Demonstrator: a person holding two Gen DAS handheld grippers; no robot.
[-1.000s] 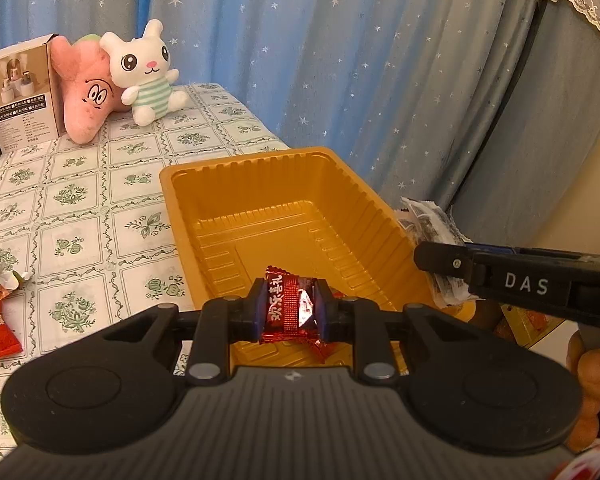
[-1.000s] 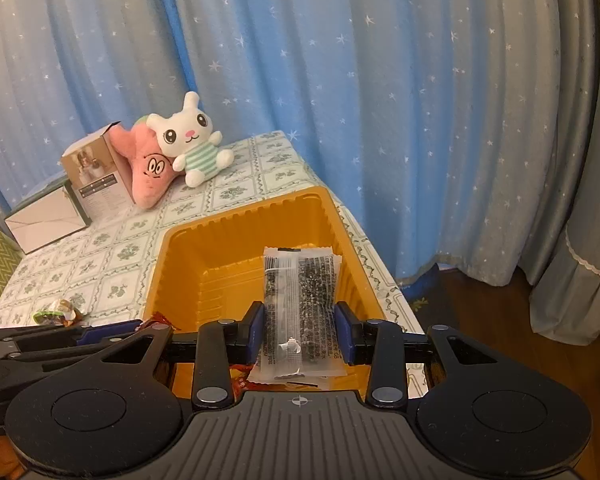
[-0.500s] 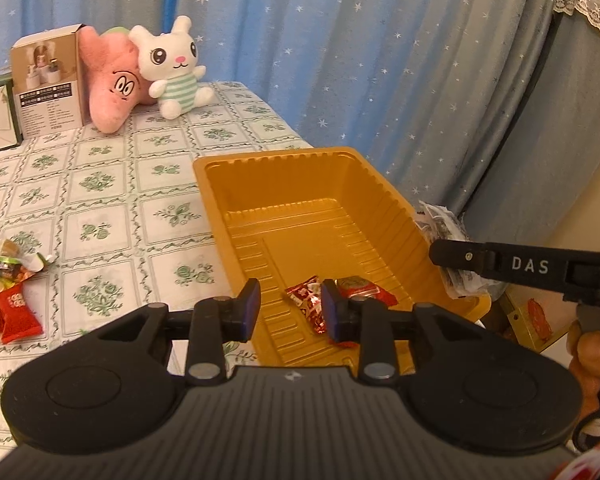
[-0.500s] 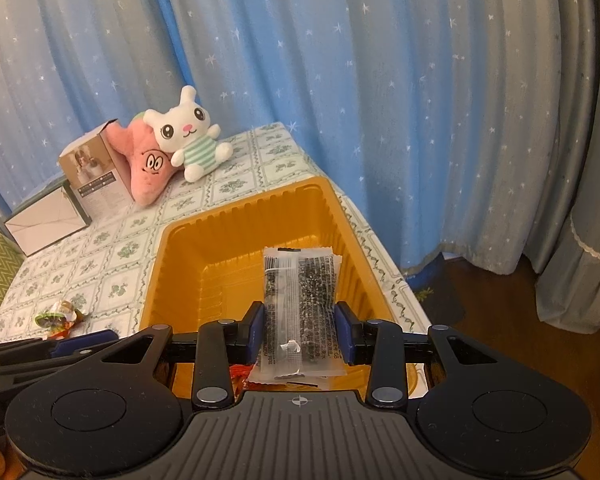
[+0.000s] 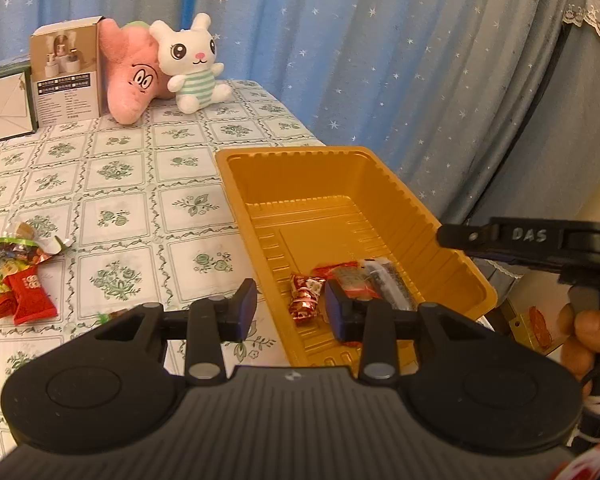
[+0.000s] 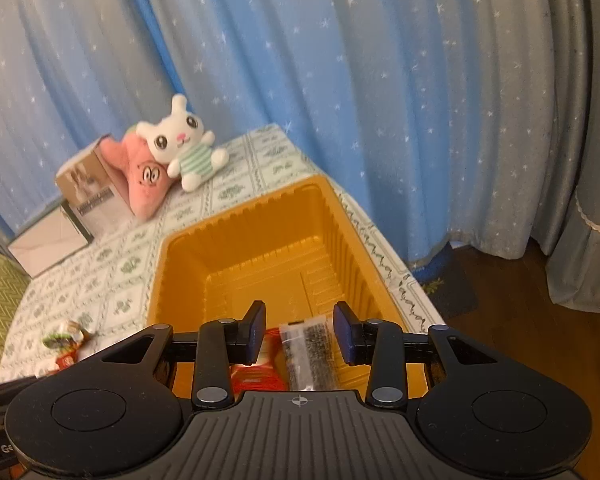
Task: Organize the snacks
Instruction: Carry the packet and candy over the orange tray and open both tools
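Over the gold tray (image 5: pixel 384 184): both grippers empty, fingers apart
Left gripper (image 5: pixel 291 307) just opened; red candies (image 5: pixel 24 296) wait on desk (image 5: pixel 112 184), next grab needs reaching left

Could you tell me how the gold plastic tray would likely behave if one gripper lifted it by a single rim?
The gold tray looks thin-walled and ribbed, so it would probably flex rather than stay rigid. Holding only a few wrapped snacks, it is likely light, and they would probably slide toward the low end if it tilted.
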